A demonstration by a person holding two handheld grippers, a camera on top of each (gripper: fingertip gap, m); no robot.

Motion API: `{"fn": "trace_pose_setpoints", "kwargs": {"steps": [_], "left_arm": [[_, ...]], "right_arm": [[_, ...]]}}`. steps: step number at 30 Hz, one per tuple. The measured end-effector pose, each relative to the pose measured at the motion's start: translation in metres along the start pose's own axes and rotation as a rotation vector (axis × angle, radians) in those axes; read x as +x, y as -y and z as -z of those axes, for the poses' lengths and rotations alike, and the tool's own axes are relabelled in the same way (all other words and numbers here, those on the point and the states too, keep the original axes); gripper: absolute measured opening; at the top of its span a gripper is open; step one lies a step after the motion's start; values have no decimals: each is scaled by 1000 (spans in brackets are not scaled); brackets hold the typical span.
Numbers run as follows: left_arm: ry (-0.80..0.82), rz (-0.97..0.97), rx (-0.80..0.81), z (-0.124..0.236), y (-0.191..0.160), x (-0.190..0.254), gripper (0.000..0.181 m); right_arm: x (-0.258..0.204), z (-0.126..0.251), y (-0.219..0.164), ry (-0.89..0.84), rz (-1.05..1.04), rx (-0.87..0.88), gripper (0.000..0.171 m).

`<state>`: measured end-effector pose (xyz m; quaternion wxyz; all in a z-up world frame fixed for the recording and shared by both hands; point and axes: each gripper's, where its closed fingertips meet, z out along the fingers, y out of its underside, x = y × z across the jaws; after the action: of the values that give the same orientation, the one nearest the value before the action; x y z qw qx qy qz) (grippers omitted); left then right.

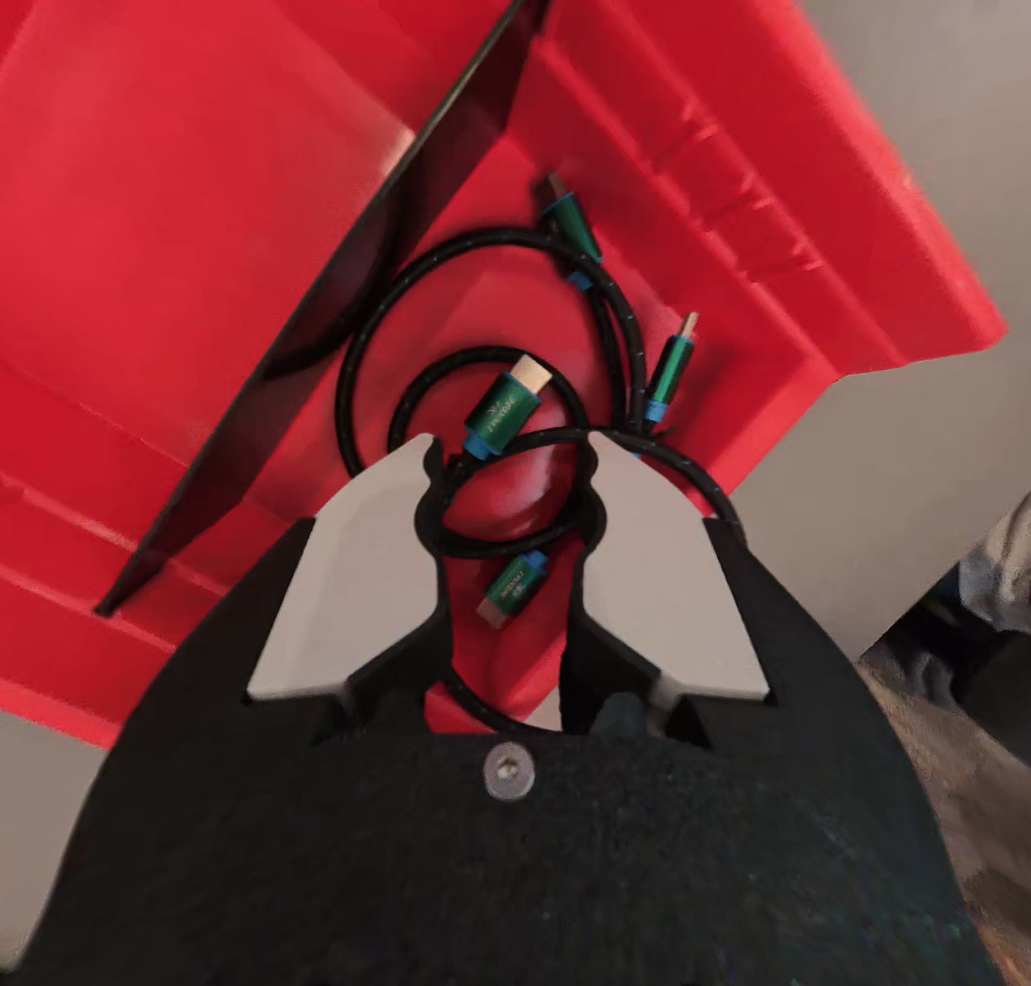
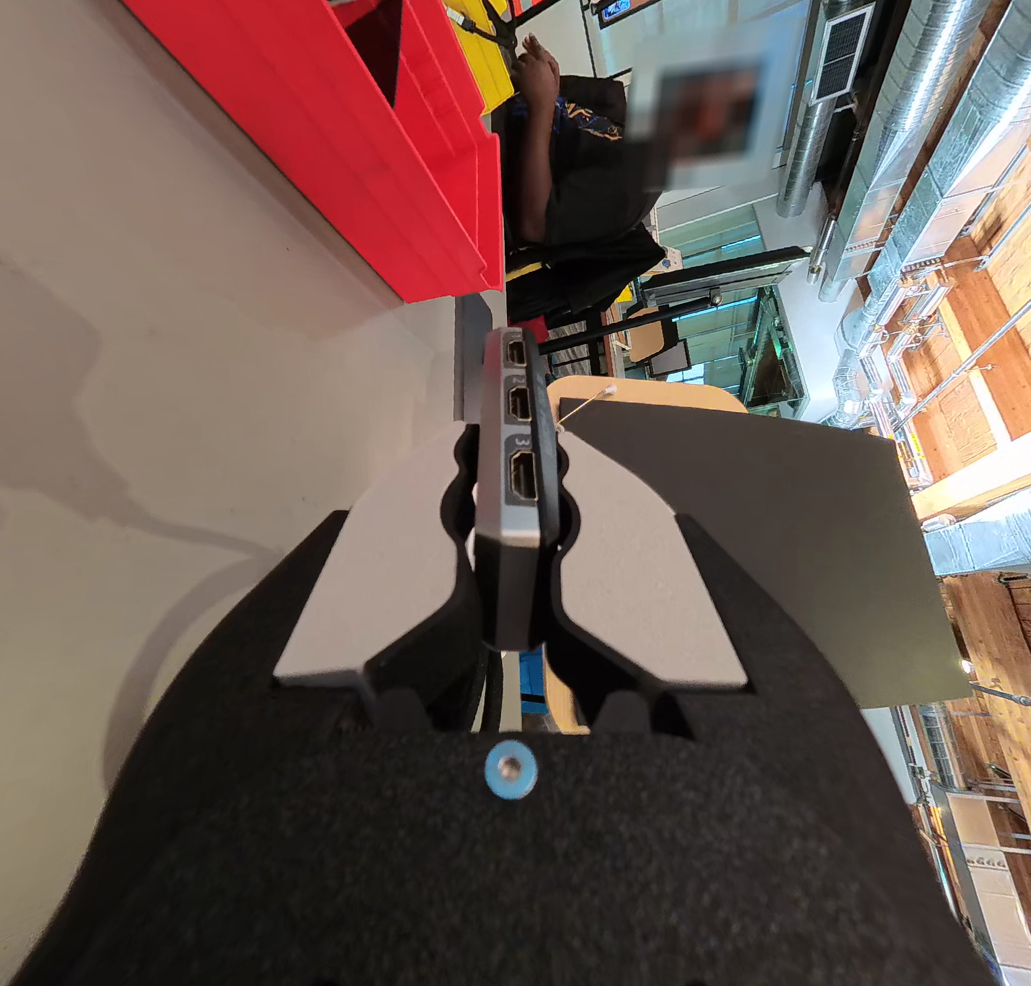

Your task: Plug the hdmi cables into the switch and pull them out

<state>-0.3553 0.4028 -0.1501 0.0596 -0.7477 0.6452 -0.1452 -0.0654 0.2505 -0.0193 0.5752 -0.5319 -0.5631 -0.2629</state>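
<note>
In the left wrist view, black braided HDMI cables (image 1: 362,334) lie coiled in a red bin (image 1: 195,178). They have several green connectors; one (image 1: 502,401) points up-right just ahead of my fingertips and another (image 1: 513,583) lies between my fingers. My left gripper (image 1: 510,452) is open over the coil, with cable loops between its jaws and nothing clamped. In the right wrist view, my right gripper (image 2: 513,440) is shut on the grey HDMI switch (image 2: 516,530). The switch stands on edge above the table, its three empty ports (image 2: 521,474) facing the camera.
A black divider (image 1: 335,268) stands in the red bin, left of the cables. The right wrist view shows the white table (image 2: 167,401), the red bin (image 2: 335,123), a yellow bin (image 2: 480,28), a person (image 2: 574,178) beyond and a dark board (image 2: 753,541) to the right.
</note>
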Motion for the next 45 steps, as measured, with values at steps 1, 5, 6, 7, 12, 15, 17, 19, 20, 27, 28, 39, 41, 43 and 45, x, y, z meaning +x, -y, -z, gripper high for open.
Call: {"fn": "trace_pose_setpoints", "kwargs": {"steps": [1,5,6,7,12,15,17,19,20,27,28,39,41,43,45], "left_arm": [[-11,-9,-15,-4,0,-3,46],[-33,-36,-96,-22,-6,-9,46],[-38,-38,-117,-24,-8,-9,47],[-43,-47,-123,-24,-8,-9,46],[-55,-89,-190,-29,-15,-8,21],[-51,-134,-221,-30,-19,-5,19],[-34,-151,-222,-29,-20,-5,17],[-5,-157,-194,-25,-20,-6,16],[18,-161,-167,-20,-17,-6,14],[107,-162,164,56,19,37,0],[118,-170,207,65,23,47,0],[142,-207,176,50,30,65,11],[48,-176,104,32,24,52,24],[-26,-147,45,15,20,38,30],[-85,-134,44,4,22,28,31]], "right_arm": [[0,0,-1,3,-2,-2,23],[-4,-3,-5,15,-4,-9,23],[-5,-3,-6,17,-4,-11,23],[-5,-4,-6,19,-4,-13,23],[-5,-4,-8,20,-5,-14,23],[-4,-4,-9,19,-10,-14,24],[-4,-3,-10,19,-8,-17,23],[-3,-3,-10,18,-8,-18,23],[-3,-3,-10,19,-9,-18,23],[-1,-2,-8,15,4,-19,23],[0,-1,-7,13,7,-18,23],[0,1,4,25,11,6,23],[-2,1,4,30,18,5,23],[-2,0,3,31,24,1,23],[-2,0,1,33,18,-2,24]]}}
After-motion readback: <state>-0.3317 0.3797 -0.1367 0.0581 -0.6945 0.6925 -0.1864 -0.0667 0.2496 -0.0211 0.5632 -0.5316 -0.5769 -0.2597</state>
